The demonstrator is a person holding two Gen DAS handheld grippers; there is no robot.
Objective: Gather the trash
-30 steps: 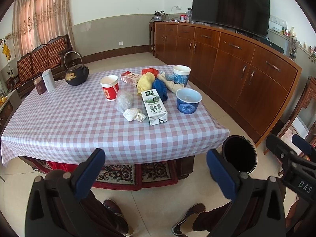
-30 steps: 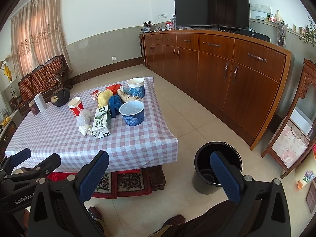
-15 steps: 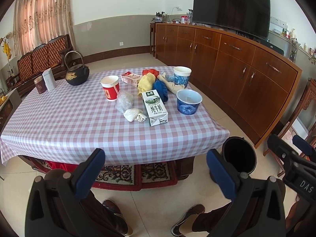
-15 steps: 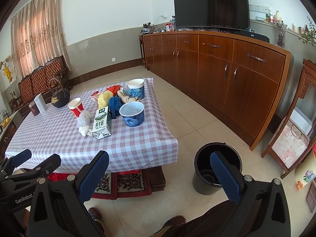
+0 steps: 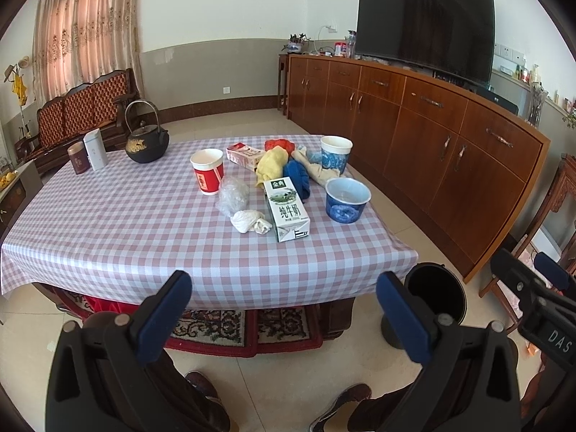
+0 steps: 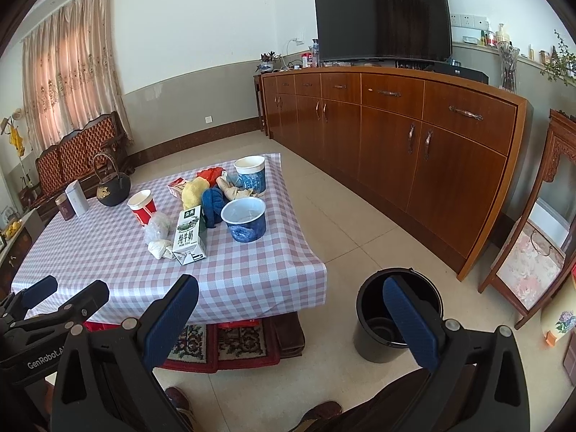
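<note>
Both tongs, left [image 5: 282, 309] and right [image 6: 289, 309], gape wide, empty, low in frame. Milk carton [image 5: 286, 208] lies mid-bench [image 5: 108, 237]; the bin [image 6: 397, 318] at lower right is partly hidden behind a finger.

My tongs [image 5: 284, 315] are matt black plastic with blue pads [image 5: 163, 318]. Glossy checked oilcloth covers the tabletop [image 5: 118, 237]. The milk carton [image 5: 286, 208] is smooth card, the tissue [image 5: 248, 221] crumpled paper, the cabinet [image 5: 450, 154] polished wood, the bin [image 6: 396, 320] black plastic.
</note>
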